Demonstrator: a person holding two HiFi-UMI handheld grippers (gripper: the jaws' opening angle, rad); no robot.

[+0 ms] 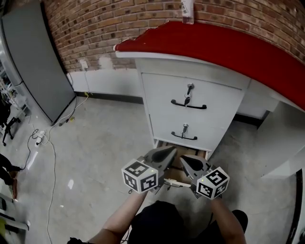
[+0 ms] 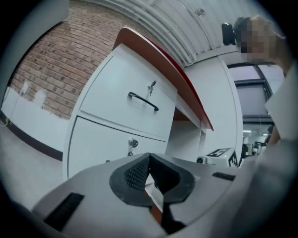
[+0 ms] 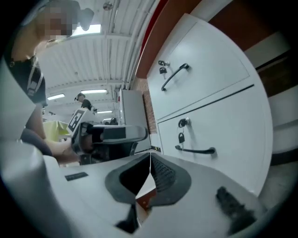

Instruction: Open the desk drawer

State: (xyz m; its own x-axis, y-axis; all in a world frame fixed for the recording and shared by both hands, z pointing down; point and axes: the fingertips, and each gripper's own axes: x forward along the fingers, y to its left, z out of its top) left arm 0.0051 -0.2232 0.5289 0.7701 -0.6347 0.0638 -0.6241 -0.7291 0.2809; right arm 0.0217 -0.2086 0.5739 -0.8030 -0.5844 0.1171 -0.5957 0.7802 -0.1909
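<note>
Approach, we judge, is our step: our left grey gripper [image 1: 170,151] and right grey gripper [image 1: 184,159] hang with jaws pressed together on nothing, short of the closed white desk drawers [image 1: 162,95], so next one must open around a black bar handle [image 1: 189,105].

We look down on a grey concrete floor [image 1: 105,143], where a white desk [image 1: 190,95] with a red top [image 1: 214,45] stands against a brick wall [image 1: 95,28]. A clear bottle [image 1: 187,12] stands on the top, and cables [image 1: 50,147] and a power strip [image 1: 39,138] trail over the floor at left.
</note>
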